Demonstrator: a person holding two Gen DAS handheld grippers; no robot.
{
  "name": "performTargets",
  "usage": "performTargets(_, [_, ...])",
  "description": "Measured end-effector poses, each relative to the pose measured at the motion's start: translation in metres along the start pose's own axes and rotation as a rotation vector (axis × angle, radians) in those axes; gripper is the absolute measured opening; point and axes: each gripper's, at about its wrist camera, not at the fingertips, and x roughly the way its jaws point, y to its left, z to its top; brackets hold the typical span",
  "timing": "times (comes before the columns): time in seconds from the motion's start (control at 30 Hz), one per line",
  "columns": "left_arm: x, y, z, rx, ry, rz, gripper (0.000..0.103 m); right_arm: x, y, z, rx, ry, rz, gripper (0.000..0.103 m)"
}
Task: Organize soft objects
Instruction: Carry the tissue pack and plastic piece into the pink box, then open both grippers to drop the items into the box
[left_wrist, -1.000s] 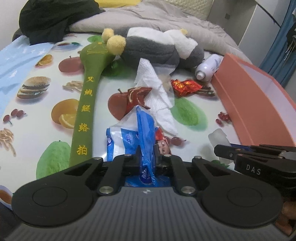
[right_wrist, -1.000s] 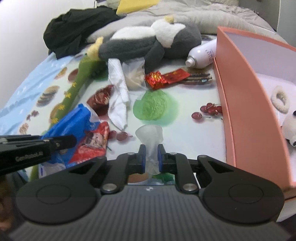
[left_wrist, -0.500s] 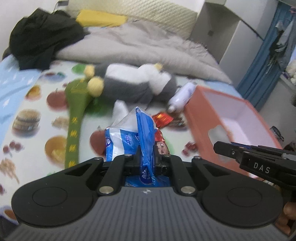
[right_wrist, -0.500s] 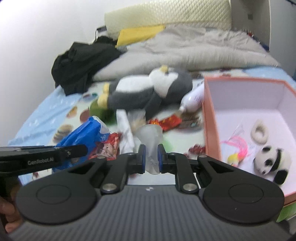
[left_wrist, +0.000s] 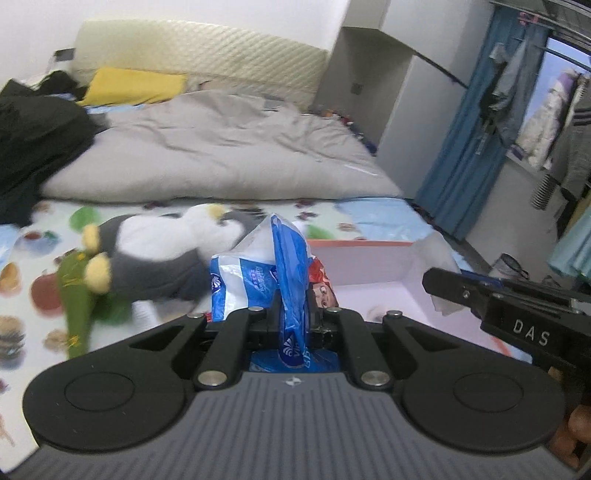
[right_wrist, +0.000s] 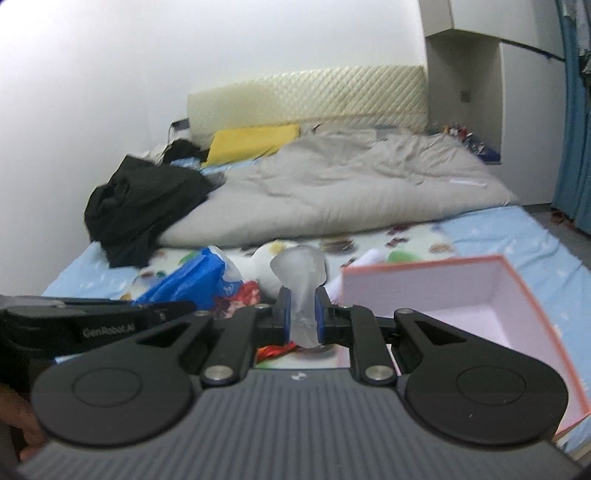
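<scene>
My left gripper (left_wrist: 293, 317) is shut on a crumpled blue and white plastic wrapper (left_wrist: 288, 266), with a red snack packet (left_wrist: 321, 284) bunched against it. It hangs high above the fruit-print mat (left_wrist: 33, 295). My right gripper (right_wrist: 302, 314) is shut on a frosted clear plastic bag (right_wrist: 301, 273), also lifted. The right gripper (left_wrist: 517, 317) appears at the right in the left wrist view, beside the pink box (left_wrist: 373, 266). In the right wrist view the left gripper (right_wrist: 92, 325) and its blue wrapper (right_wrist: 188, 280) sit at the left. The open pink box (right_wrist: 436, 295) lies below right.
A grey and white plush penguin (left_wrist: 159, 254) and a green padded stick (left_wrist: 77, 302) lie on the mat. Behind are a grey duvet (right_wrist: 332, 192), black clothes (right_wrist: 140, 203) and a yellow pillow (right_wrist: 251, 142). Blue curtains (left_wrist: 469, 147) hang at the right.
Both grippers have risen well above the mat and tilted up, each keeping its hold. The view now takes in the whole bed and the box from higher up.
</scene>
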Motion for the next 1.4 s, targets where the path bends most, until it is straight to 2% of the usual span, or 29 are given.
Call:
performTargets(0.2, [0.031,-0.050,0.014,0.062,0.021,-0.037,0.011,-0.001,-0.038,0.004,0.028,0.035,-0.075,0.017])
performTargets(0.43, [0.073,-0.095,0.017,0.088,0.068,-0.096,0.011,-0.002,-0.090,-0.005,0.075,0.077,-0.166,0.017])
performTargets(0.57, [0.107,-0.114,0.012,0.121,0.127,-0.132,0.011,0.004,-0.120,-0.018,0.117,0.117,-0.214,0.017])
performTargets(0.67, [0.139,-0.121,0.004,0.117,0.203,-0.137,0.011,0.011,-0.142,-0.035,0.154,0.155,-0.242,0.017])
performTargets(0.9, [0.183,-0.122,-0.019,0.114,0.301,-0.123,0.011,0.031,-0.174,-0.074,0.232,0.258,-0.275,0.020])
performTargets(1.0, [0.187,-0.122,-0.025,0.123,0.315,-0.125,0.011,0.037,-0.180,-0.085,0.253,0.288,-0.275,0.022])
performTargets(1.07, [0.187,-0.123,-0.026,0.132,0.319,-0.141,0.011,0.038,-0.180,-0.088,0.259,0.300,-0.282,0.032])
performTargets(1.27, [0.180,-0.121,-0.020,0.131,0.320,-0.109,0.012,0.028,-0.176,-0.082,0.248,0.273,-0.264,0.035])
performTargets(1.3, [0.177,-0.121,-0.019,0.129,0.316,-0.112,0.015,0.024,-0.176,-0.080,0.248,0.259,-0.263,0.035])
performTargets(1.4, [0.165,-0.118,-0.013,0.123,0.297,-0.116,0.039,0.013,-0.176,-0.074,0.254,0.227,-0.258,0.037])
